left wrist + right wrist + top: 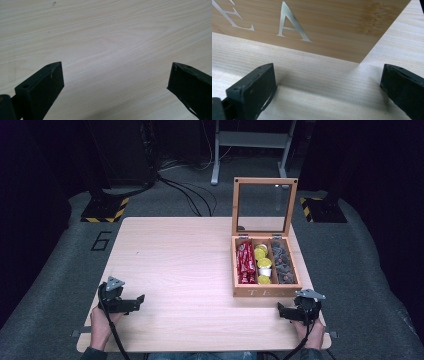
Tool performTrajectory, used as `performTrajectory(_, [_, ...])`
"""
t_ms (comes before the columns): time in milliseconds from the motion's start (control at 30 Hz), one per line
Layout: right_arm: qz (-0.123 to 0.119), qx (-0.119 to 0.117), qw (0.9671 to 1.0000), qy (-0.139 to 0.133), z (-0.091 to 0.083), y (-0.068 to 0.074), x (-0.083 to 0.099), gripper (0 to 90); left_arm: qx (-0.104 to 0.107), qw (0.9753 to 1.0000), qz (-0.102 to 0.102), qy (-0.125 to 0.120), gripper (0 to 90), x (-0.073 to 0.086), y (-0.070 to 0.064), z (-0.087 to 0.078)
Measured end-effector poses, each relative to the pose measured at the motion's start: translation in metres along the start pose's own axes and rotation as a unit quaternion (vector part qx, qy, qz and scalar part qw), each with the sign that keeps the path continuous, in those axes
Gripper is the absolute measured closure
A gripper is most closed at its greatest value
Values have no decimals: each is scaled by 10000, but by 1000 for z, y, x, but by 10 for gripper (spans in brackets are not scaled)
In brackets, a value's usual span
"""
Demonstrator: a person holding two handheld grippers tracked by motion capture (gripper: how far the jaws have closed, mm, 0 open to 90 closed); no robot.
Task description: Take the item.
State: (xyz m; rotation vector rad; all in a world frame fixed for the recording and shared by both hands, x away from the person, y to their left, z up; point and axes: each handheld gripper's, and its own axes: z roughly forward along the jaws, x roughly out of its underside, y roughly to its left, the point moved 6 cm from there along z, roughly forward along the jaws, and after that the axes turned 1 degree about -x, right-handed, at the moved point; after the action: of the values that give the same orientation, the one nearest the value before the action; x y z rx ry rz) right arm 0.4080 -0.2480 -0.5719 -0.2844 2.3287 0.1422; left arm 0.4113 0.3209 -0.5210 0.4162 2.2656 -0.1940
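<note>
Gaping wide, both grippers' fingers empty, off table

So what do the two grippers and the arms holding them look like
Both the left gripper and the right gripper are black, each with two flat blocky jaws, a grey three-cornered plate on top and a black trailing cable. A dark sleeve cuff shows at the left forearm.

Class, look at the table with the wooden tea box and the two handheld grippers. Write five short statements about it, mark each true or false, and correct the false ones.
1. The tea box has its lid standing open. True.
2. The red packets fill the box's right compartment. False: they lie in the left one.
3. The left gripper is open over bare table. True.
4. The right gripper grips the box. False: it is open, just short of the box front.
5. The yellow-topped cups sit in the middle compartment. True.
</note>
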Motion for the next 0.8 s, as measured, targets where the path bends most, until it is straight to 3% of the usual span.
performTrajectory(800, [53,38,10000,1,0,0,0,0,356,9980,521,-20,4,-39,-38,22])
